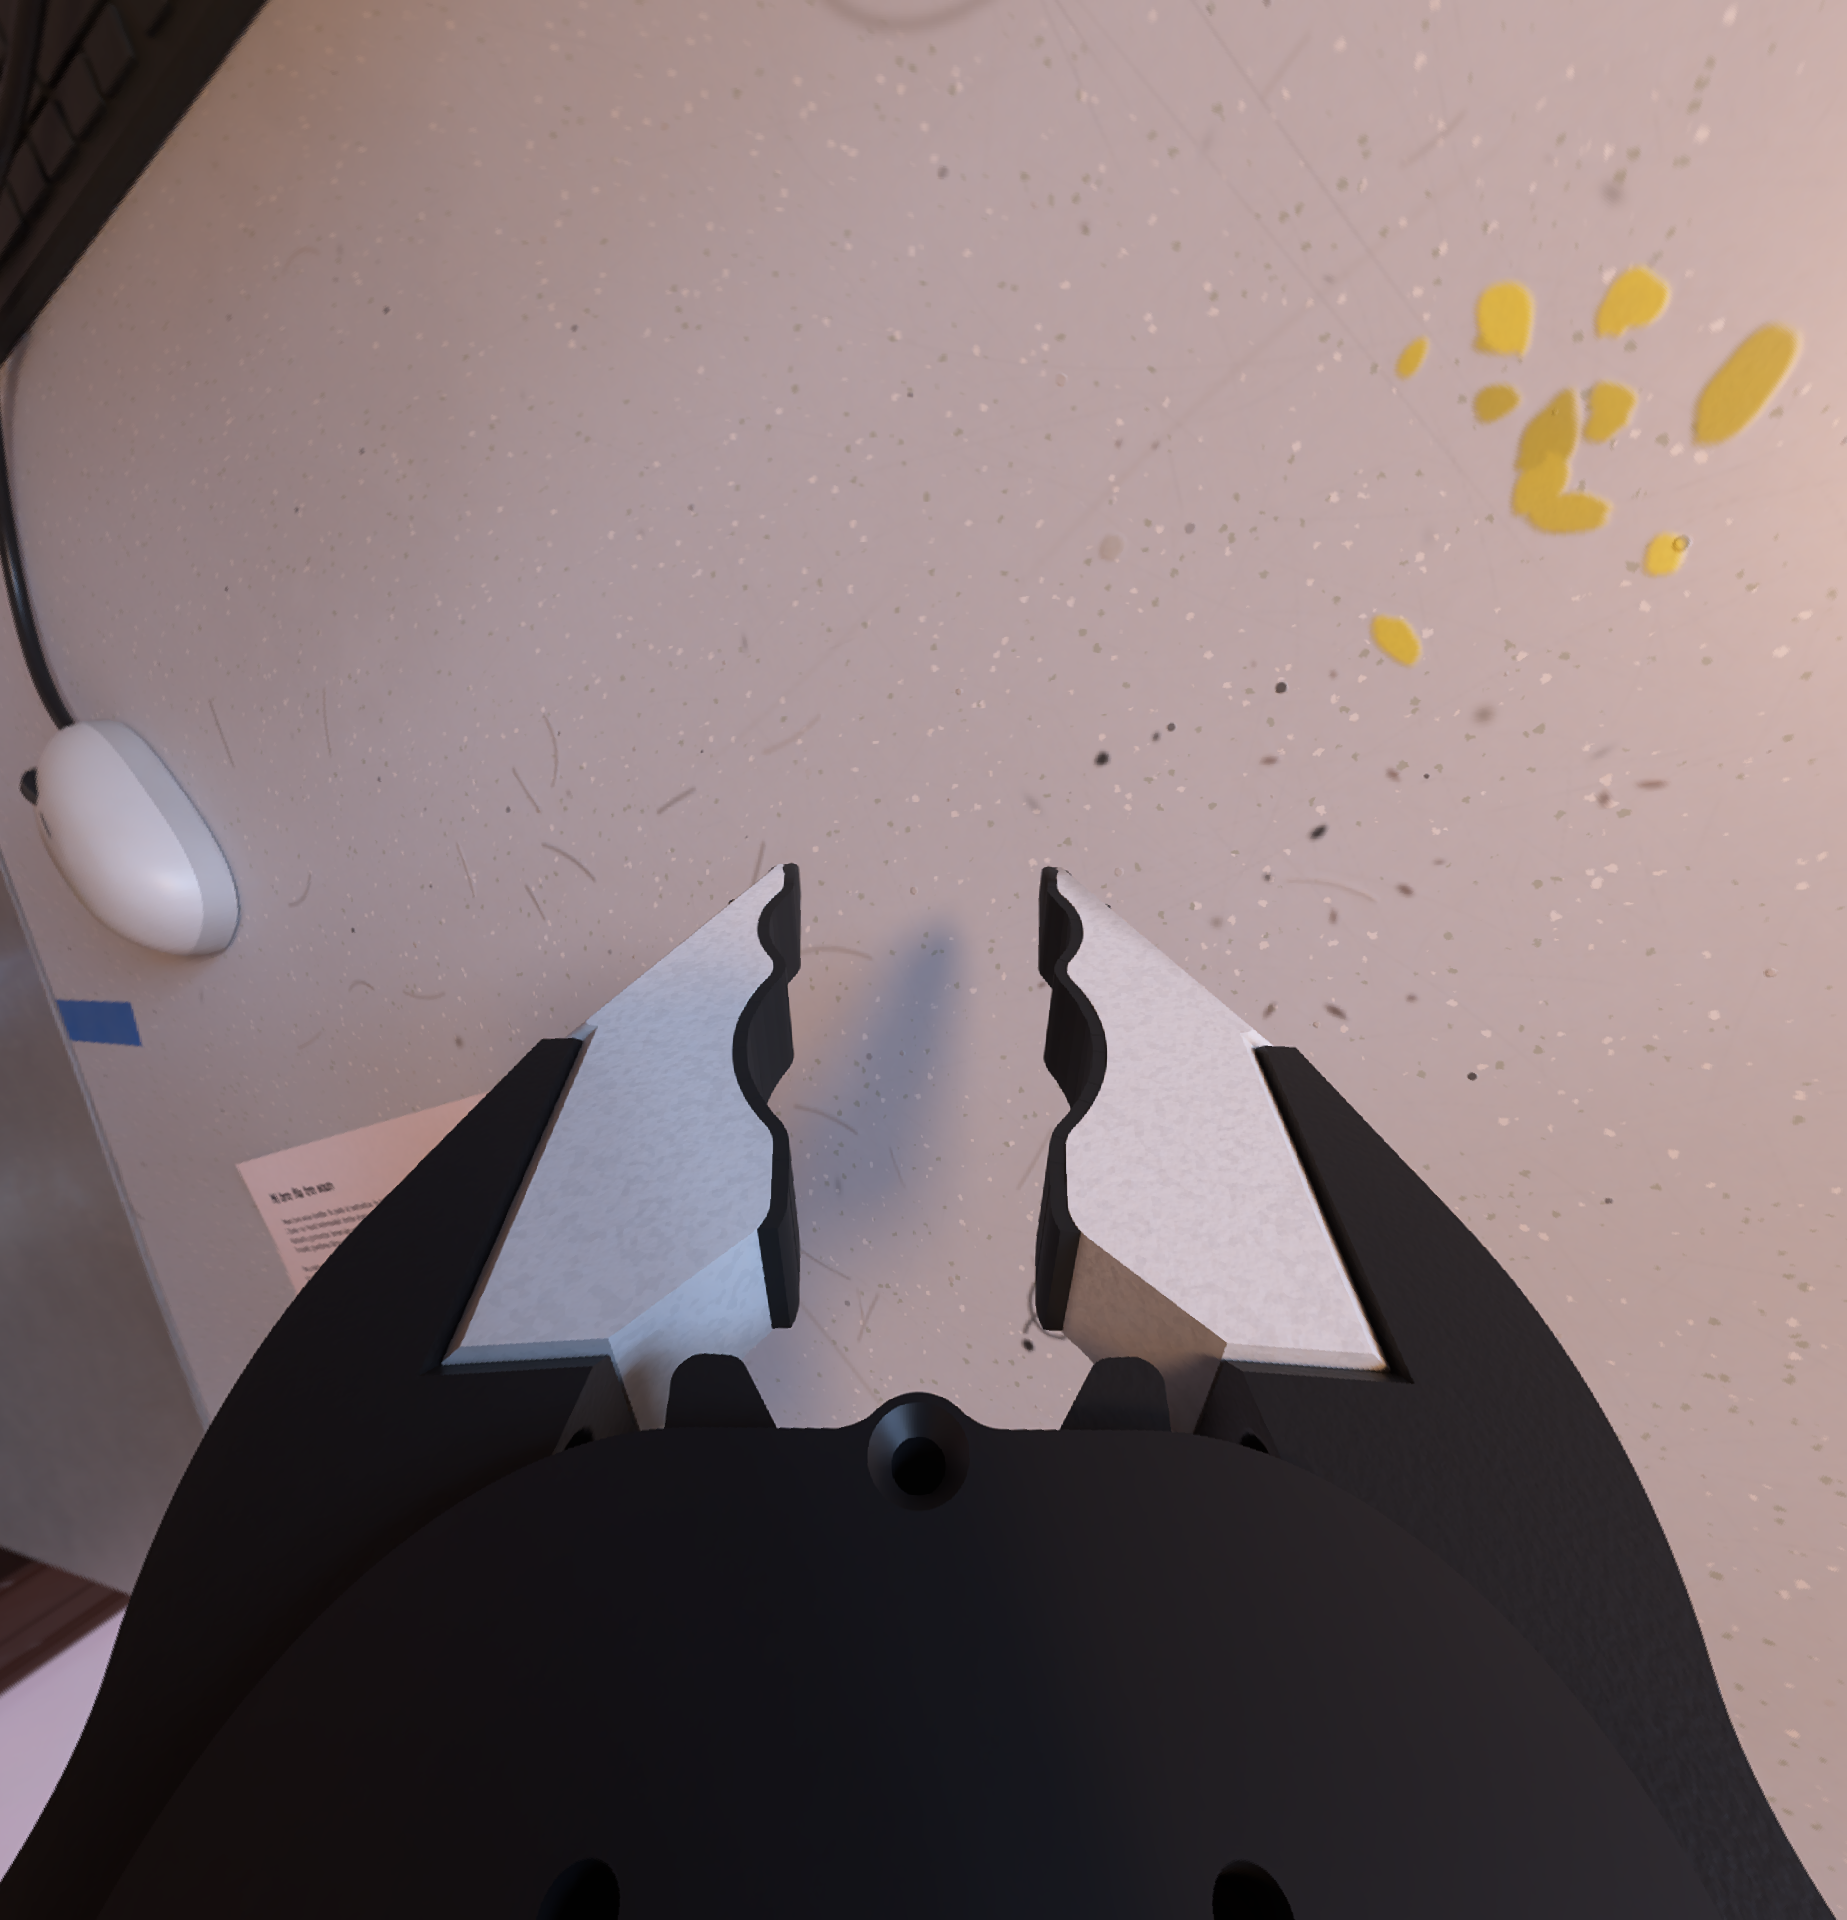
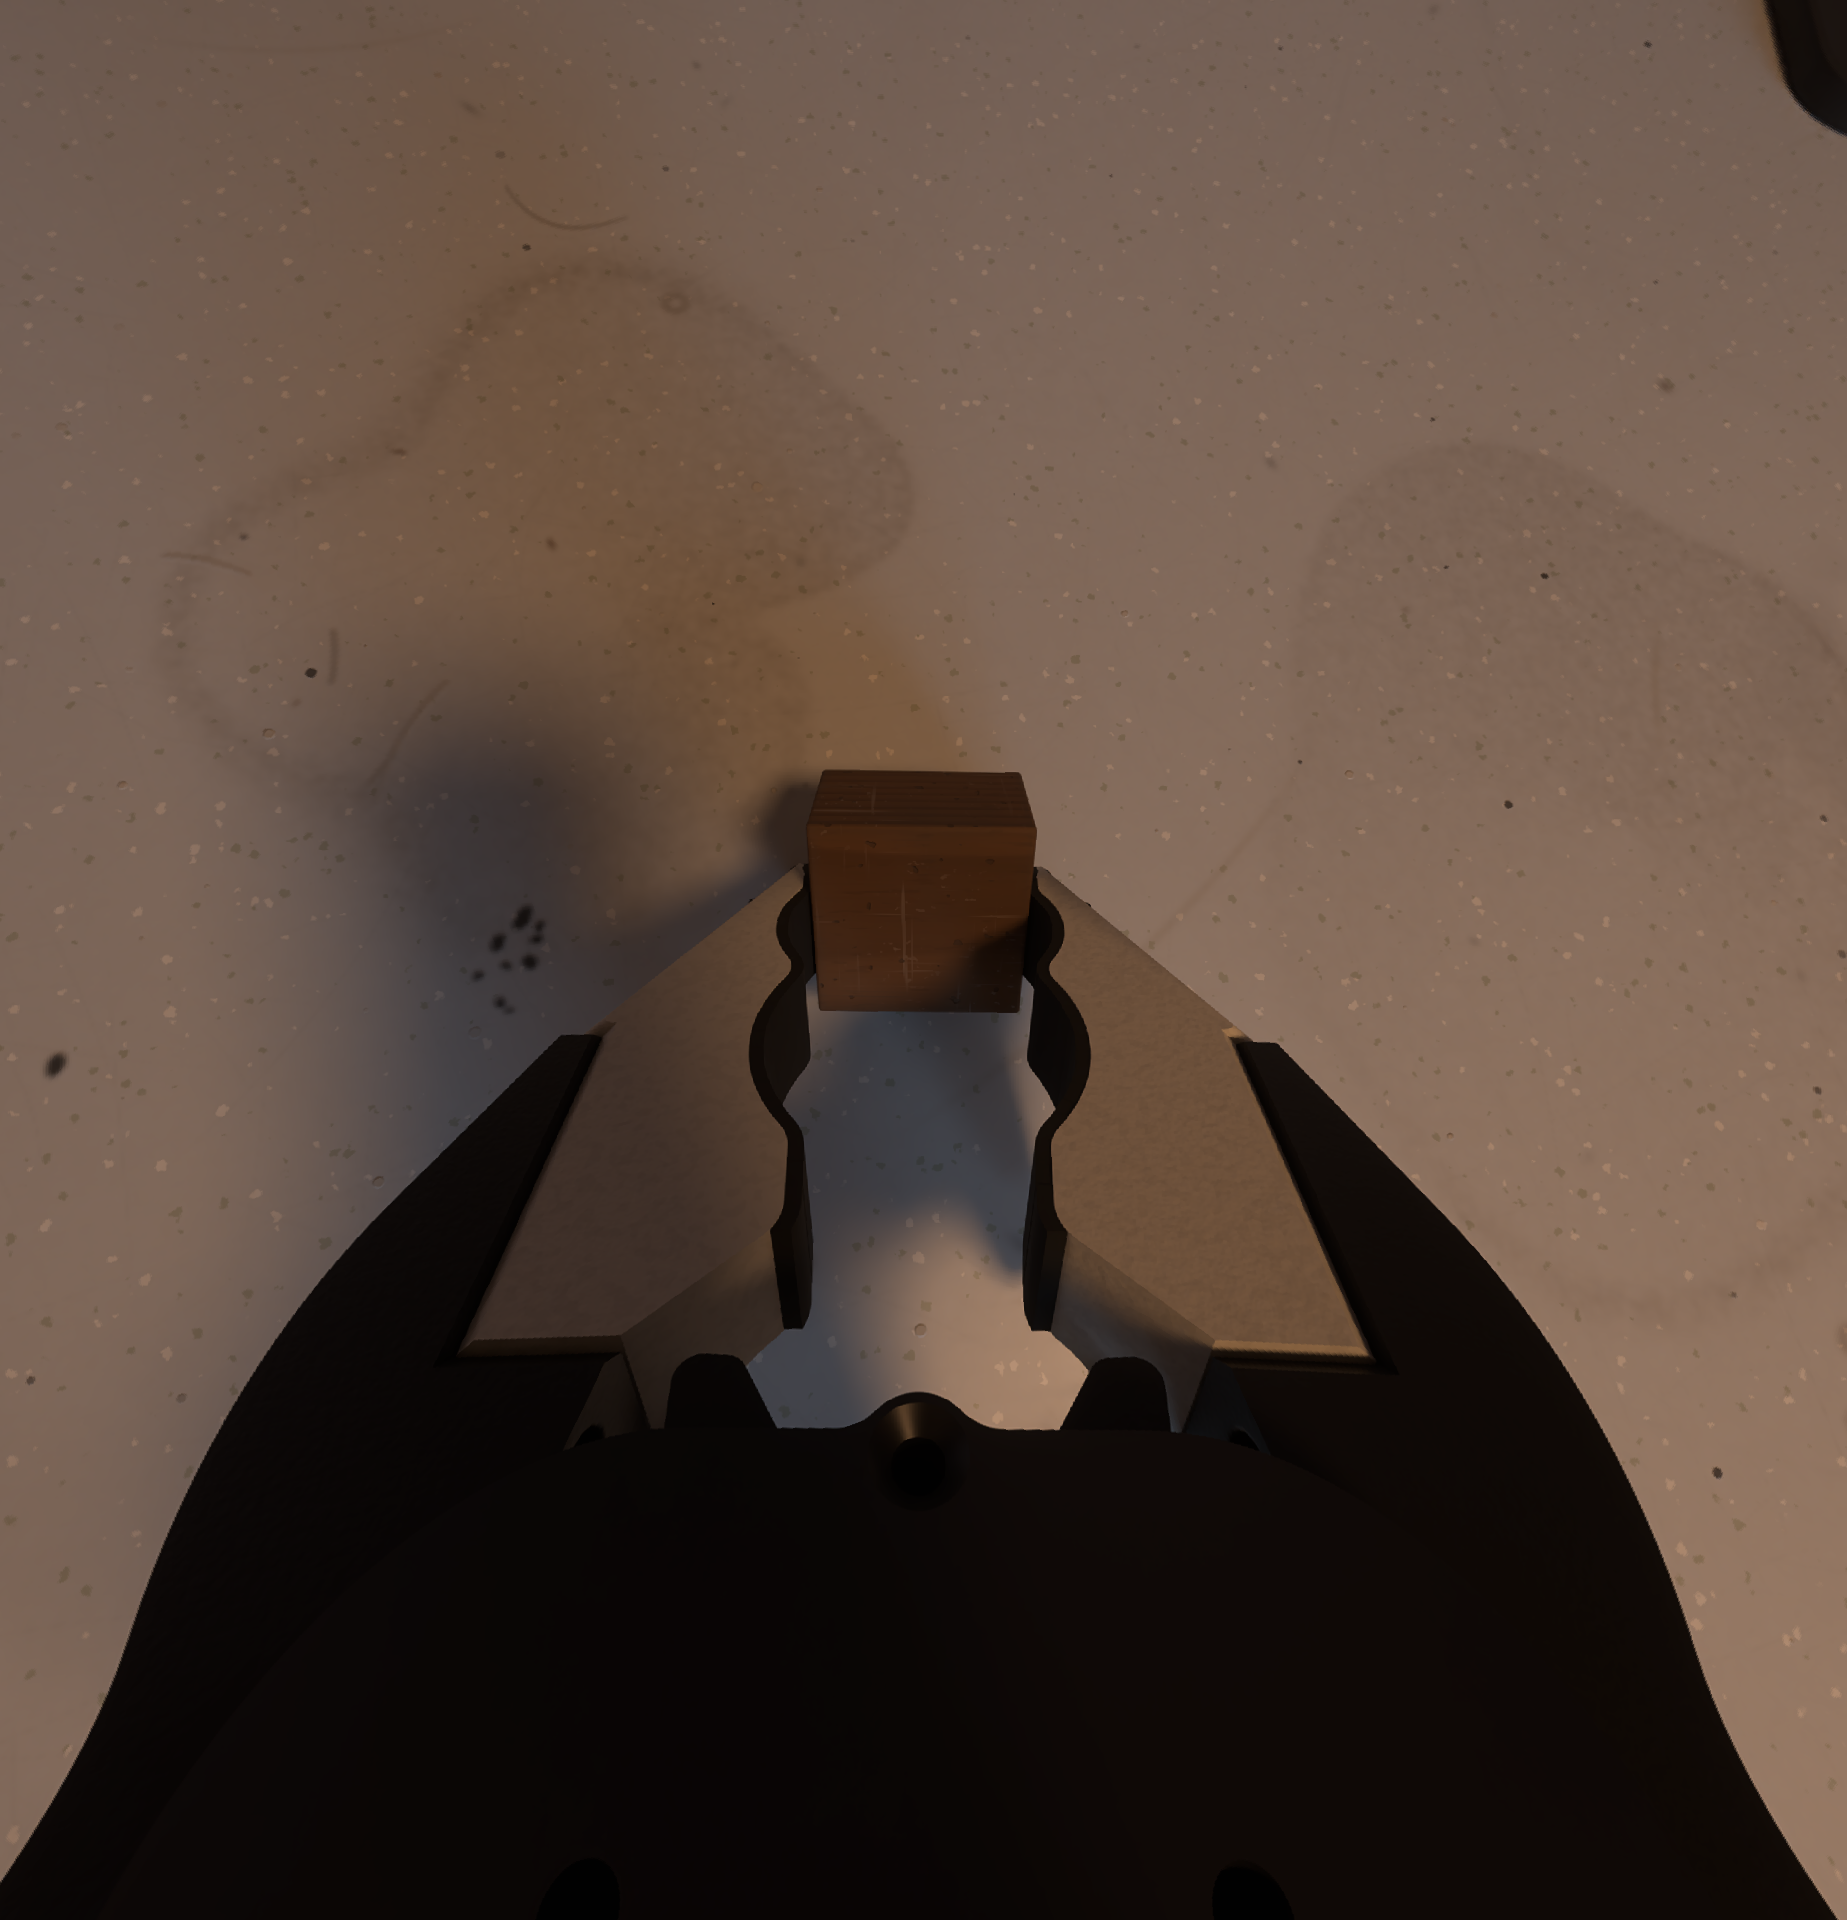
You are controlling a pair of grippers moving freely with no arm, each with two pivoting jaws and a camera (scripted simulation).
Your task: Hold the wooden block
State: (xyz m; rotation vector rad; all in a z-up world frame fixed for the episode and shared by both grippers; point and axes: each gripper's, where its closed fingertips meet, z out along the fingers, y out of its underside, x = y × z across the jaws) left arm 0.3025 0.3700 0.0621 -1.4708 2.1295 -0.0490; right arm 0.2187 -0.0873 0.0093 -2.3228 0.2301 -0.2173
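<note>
The wooden block, a small brown cube, sits between the fingertips of my right gripper. Both black pads touch its sides, so the gripper is shut on it. The block's far part sticks out past the tips, over the speckled table. I cannot tell whether it rests on the table or is lifted. My left gripper is open and empty, above a bare part of the same table. The block does not show in the left wrist view.
In the left wrist view, a white mouse with a black cable lies at the left, a black keyboard at the top left, a paper sheet and blue tape near the table's left edge. Yellow spots mark the right.
</note>
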